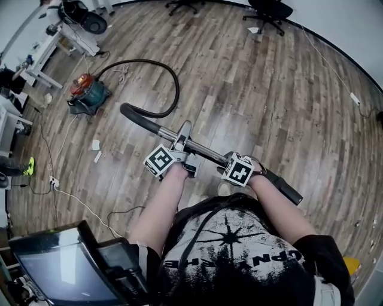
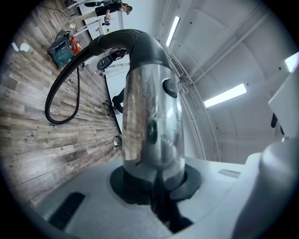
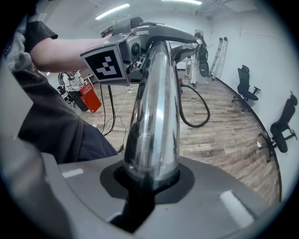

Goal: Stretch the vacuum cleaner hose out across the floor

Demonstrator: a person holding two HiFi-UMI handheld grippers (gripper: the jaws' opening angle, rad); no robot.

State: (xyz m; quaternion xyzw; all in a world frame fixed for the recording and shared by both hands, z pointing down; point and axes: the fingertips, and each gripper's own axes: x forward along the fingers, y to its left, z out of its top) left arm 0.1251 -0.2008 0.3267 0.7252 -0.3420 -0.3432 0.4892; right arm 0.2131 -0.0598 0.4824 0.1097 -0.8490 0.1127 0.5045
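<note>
A red and teal vacuum cleaner (image 1: pixel 87 92) stands on the wood floor at the left. Its black hose (image 1: pixel 172 83) curves in a loop to a bent black handle (image 1: pixel 133 112). The handle runs into a chrome tube (image 1: pixel 206 152). My left gripper (image 1: pixel 181 150) is shut on the chrome tube (image 2: pixel 152 121) near the handle. My right gripper (image 1: pixel 232 164) is shut on the same tube (image 3: pixel 154 126) further down, near its black end (image 1: pixel 287 190). The tube is held off the floor. In the left gripper view the hose (image 2: pixel 58 95) leads back to the vacuum (image 2: pixel 65 44).
Office chairs (image 1: pixel 269 12) stand at the far wall, and more chairs (image 3: pixel 245 81) along the right wall. A desk (image 1: pixel 66 33) with gear is at the far left. Cables (image 1: pixel 78 200) and paper scraps (image 1: pixel 96 145) lie on the floor. A screen (image 1: pixel 60 269) sits near my left side.
</note>
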